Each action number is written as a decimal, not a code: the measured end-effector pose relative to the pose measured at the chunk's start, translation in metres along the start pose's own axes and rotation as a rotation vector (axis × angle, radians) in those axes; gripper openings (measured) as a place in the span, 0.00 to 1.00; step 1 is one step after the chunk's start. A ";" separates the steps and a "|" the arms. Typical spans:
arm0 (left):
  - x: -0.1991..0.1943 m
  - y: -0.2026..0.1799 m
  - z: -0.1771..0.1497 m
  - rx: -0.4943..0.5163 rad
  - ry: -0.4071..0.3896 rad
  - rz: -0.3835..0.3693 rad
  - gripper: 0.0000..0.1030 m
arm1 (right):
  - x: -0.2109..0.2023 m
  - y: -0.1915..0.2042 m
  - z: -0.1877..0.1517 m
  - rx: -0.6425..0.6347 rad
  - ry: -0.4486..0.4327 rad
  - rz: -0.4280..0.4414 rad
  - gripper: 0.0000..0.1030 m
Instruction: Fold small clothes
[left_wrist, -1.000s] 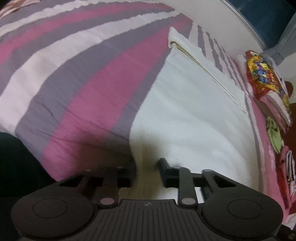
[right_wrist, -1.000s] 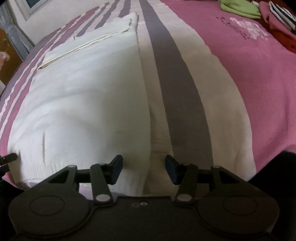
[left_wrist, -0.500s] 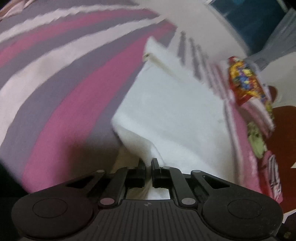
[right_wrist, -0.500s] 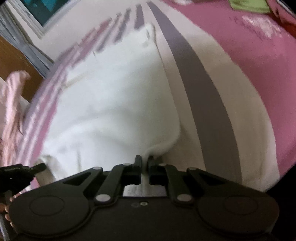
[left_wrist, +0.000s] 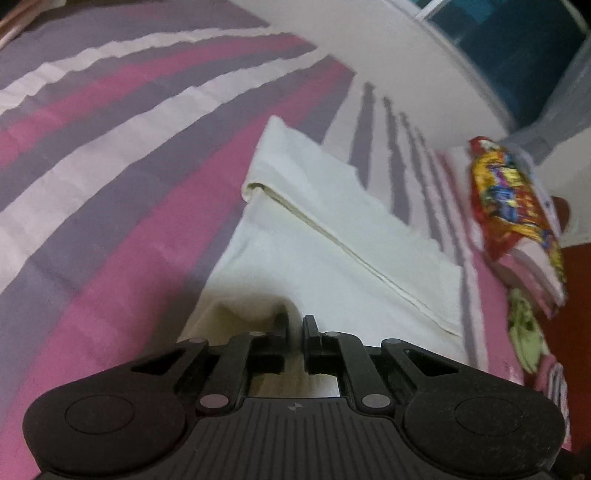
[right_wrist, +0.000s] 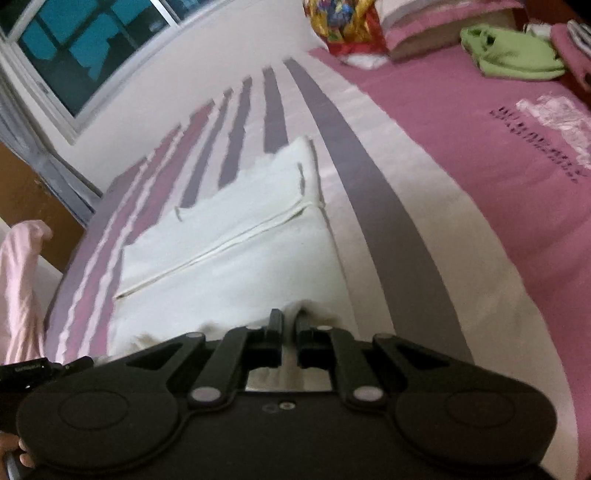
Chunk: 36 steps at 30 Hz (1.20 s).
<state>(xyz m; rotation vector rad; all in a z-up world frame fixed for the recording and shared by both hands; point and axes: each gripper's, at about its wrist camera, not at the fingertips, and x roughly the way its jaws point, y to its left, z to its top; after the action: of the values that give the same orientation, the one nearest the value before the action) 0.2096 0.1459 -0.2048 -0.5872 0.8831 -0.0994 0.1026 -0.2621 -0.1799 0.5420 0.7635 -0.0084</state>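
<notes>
Two camera views are given, left wrist first. Seen from the left wrist, the left gripper (left_wrist: 294, 325) is drawn nearly together, and a raised fold of the white garment (left_wrist: 332, 251) is pinched between its fingers at the near edge. The garment is spread on the striped bedsheet (left_wrist: 110, 184), with a folded band across its far end. A colourful packet (left_wrist: 513, 195) is seen at the right, beside a green cloth (left_wrist: 524, 332); both are blurred.

Seen from the right wrist, the right gripper (right_wrist: 290, 325) is likewise pressed almost together, and the near hem of the white garment (right_wrist: 240, 266) is gripped and lifted between its fingers. The garment is laid along the striped bedsheet (right_wrist: 406, 240). A green cloth (right_wrist: 513, 55) and a colourful packet (right_wrist: 343, 22) are placed well beyond it, and a window (right_wrist: 85, 48) is seen at upper left.
</notes>
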 end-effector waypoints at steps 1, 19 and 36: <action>0.006 -0.001 0.004 0.000 0.004 0.011 0.07 | 0.009 -0.003 0.003 0.013 0.003 -0.010 0.13; 0.013 -0.032 0.011 0.492 -0.052 0.036 0.92 | 0.031 0.002 0.014 -0.214 -0.023 -0.091 0.41; 0.055 -0.025 0.019 0.514 0.046 0.052 0.56 | 0.038 0.012 0.020 -0.318 -0.001 0.106 0.51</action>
<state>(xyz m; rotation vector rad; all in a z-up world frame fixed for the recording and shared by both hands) 0.2628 0.1157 -0.2212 -0.0825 0.8742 -0.2841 0.1460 -0.2541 -0.1870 0.2785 0.7169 0.2078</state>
